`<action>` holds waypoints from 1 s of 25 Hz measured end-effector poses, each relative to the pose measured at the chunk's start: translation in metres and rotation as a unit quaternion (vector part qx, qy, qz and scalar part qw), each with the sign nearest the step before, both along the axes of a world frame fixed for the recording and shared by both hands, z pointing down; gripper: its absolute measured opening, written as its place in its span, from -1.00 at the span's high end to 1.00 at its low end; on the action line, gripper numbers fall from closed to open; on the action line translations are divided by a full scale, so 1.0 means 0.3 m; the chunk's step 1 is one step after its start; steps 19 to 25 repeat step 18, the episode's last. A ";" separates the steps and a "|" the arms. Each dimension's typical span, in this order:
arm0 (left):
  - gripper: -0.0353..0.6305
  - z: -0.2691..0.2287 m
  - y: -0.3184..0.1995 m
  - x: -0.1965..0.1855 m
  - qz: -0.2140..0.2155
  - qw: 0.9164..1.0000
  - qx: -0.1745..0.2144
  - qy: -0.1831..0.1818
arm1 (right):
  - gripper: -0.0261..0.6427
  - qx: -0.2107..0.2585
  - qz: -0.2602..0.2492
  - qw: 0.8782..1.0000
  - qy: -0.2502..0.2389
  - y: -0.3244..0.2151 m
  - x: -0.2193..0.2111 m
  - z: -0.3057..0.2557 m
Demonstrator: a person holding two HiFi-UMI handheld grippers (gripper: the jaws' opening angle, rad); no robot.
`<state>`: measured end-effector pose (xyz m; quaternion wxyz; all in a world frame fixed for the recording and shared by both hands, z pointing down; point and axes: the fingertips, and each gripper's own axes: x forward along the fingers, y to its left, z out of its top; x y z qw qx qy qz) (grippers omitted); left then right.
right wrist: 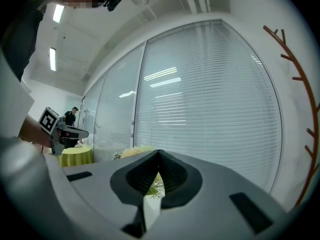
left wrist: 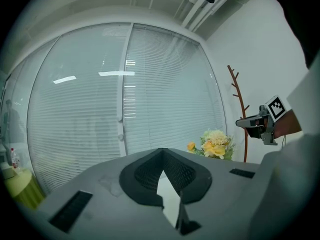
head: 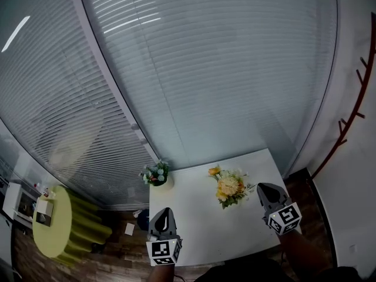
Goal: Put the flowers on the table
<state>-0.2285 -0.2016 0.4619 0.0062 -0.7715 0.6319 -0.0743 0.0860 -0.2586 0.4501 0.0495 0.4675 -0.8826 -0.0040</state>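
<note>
Blinds [head: 205, 69] are seen behind the table [head: 194, 228]. The left gripper [head: 167, 210] and right gripper [head: 260, 186] are held with jaws together, nothing gripped. The flowers [head: 229, 187] lie just beside the right jaws.

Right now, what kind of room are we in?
Probably an office or meeting room: glass partitions with venetian blinds, a white table bearing a yellow bouquet, and a branch-shaped coat rack.

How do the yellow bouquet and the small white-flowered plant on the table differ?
The yellow bouquet is bigger, with yellow and orange blooms; the white-flowered plant is smaller and paler. The bouquet sits toward the right; the plant stands at the far left corner. Both rest on the white table.
</note>
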 end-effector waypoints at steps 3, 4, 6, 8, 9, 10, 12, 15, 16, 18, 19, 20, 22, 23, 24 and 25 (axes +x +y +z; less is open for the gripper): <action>0.91 0.018 0.005 -0.003 0.003 1.000 -0.009 0.000 | 0.86 -0.003 -0.003 1.000 0.000 0.006 -0.015 0.012; 0.91 0.023 0.012 0.000 0.004 1.000 -0.013 0.001 | 0.86 -0.004 -0.002 1.000 0.000 0.012 -0.015 0.014; 0.91 0.019 0.028 0.009 0.007 1.000 -0.011 -0.001 | 0.86 -0.005 -0.002 1.000 -0.001 0.031 -0.010 0.015; 0.91 0.014 0.033 0.015 0.010 1.000 -0.006 -0.005 | 0.86 -0.007 0.001 1.000 0.000 0.040 -0.004 0.016; 0.91 0.018 0.027 0.014 0.011 1.000 -0.008 -0.006 | 0.86 -0.008 0.003 1.000 0.000 0.036 -0.002 0.019; 0.91 0.027 0.021 0.012 0.011 1.000 -0.011 -0.006 | 0.86 -0.010 0.004 1.000 -0.001 0.030 -0.003 0.023; 0.91 0.037 0.014 0.011 0.013 1.000 -0.019 -0.007 | 0.86 -0.015 0.006 1.000 -0.002 0.027 -0.003 0.026; 0.91 0.011 0.010 0.024 0.012 1.000 -0.019 -0.003 | 0.86 -0.015 0.006 1.000 0.001 0.030 0.016 -0.004; 0.91 0.001 0.005 0.031 0.011 1.000 -0.017 0.000 | 0.86 -0.014 0.008 1.000 0.001 0.027 0.027 -0.014; 0.91 -0.016 -0.008 0.044 0.010 1.000 -0.014 0.005 | 0.86 -0.014 0.012 1.000 -0.003 0.016 0.049 -0.029; 0.91 -0.016 -0.008 0.044 0.010 1.000 -0.014 0.005 | 0.86 -0.014 0.012 1.000 -0.003 0.016 0.049 -0.029; 0.91 -0.016 -0.008 0.044 0.010 1.000 -0.014 0.005 | 0.86 -0.014 0.012 1.000 -0.003 0.016 0.049 -0.029; 0.91 -0.016 -0.008 0.044 0.010 1.000 -0.014 0.005 | 0.86 -0.014 0.012 1.000 -0.003 0.016 0.049 -0.029; 0.91 -0.016 -0.008 0.044 0.010 1.000 -0.014 0.005 | 0.86 -0.014 0.012 1.000 -0.003 0.016 0.049 -0.029; 0.91 -0.016 -0.008 0.044 0.010 1.000 -0.014 0.005 | 0.86 -0.014 0.012 1.000 -0.003 0.016 0.049 -0.029; 0.91 -0.016 -0.008 0.044 0.010 1.000 -0.014 0.005 | 0.86 -0.014 0.012 1.000 -0.003 0.016 0.049 -0.029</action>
